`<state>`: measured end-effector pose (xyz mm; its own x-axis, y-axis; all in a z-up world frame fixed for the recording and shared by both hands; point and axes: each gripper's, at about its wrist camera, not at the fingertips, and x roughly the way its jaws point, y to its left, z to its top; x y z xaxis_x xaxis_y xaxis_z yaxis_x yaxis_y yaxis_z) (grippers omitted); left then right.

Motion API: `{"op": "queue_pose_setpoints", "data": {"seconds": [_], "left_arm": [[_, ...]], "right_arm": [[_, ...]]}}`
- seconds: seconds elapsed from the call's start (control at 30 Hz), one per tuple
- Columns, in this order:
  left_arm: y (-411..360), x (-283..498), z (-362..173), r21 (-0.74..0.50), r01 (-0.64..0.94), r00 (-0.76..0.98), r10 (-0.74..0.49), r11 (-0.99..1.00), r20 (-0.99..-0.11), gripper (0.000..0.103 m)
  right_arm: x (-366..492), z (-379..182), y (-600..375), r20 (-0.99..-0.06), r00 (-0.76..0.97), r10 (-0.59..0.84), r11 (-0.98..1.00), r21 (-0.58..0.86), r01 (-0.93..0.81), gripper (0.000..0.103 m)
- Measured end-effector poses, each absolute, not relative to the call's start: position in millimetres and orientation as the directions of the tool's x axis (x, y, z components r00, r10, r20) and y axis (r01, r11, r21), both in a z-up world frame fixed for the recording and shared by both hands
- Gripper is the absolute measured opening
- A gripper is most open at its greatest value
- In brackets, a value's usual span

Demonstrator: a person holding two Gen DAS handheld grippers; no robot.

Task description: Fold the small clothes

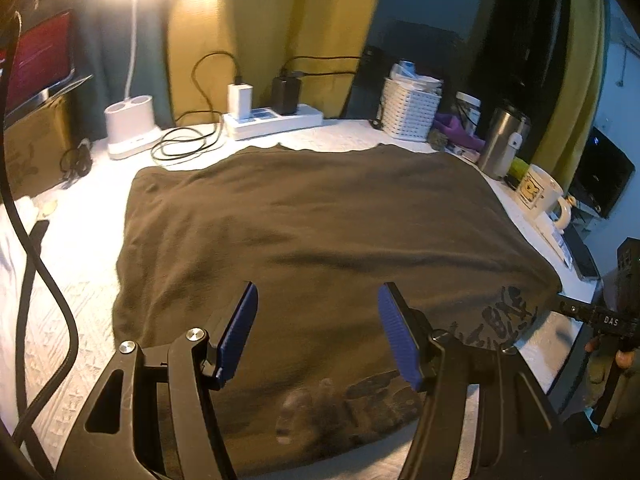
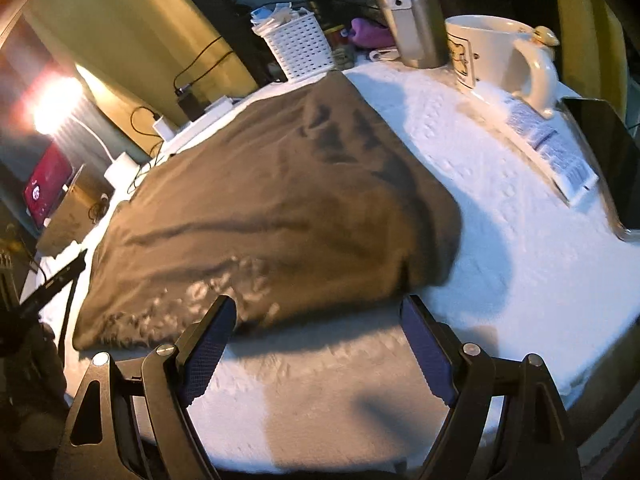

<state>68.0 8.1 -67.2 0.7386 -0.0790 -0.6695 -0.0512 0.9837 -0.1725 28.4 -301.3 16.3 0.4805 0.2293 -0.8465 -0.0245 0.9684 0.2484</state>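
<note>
blue pads line my left claw (image 1: 316,332), and its jaws stand partly apart with nothing between them. it hangs over the near end of the brown shirt (image 1: 320,232), above a pale print there that is too blurry for me to read. my right claw (image 2: 316,344) has blue pads too. its jaws are spread wide and hold nothing. it is over the white cloth (image 2: 500,220) that covers the table, just in front of the shirt's near edge, and does not touch the shirt.

in the left view my right claw shows at the far right edge, and on its black arm i can read "das" in white letters.

the brown shirt lies spread out flat in the middle of the white cloth, with a few soft creases.

past the shirt on the right side stands a white mug (image 2: 492,56) with a yellow picture on it, too small to read. next to it is a silver cup (image 2: 416,12). a white basket (image 2: 300,46) stands beside that. at the far edge is a white power strip (image 1: 276,120) with black cords, and a white lamp base (image 1: 130,128) under a bright light.
</note>
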Motion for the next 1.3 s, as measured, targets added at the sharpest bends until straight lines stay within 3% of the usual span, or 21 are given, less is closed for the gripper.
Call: {"op": "queue_pose_setpoints", "data": {"seconds": [0.4,1.0,1.3], "left_arm": [[45,66,-82,-0.192,-0.138,0.731,-0.031,0.972,-0.682,0.063],[72,71,-111,-0.23,-0.182,0.701,-0.038,0.956,-0.712,0.063],[80,74,-107,-0.226,-0.182,0.707,-0.033,0.957,-0.707,0.063]], "right_arm": [[74,9,-287,-0.828,0.516,0.218,0.967,0.254,0.0,0.088],[106,4,-286,-0.828,0.559,0.052,0.967,0.182,0.18,0.088],[144,-8,-267,-0.812,0.578,0.076,0.976,0.18,0.124,0.088]]}}
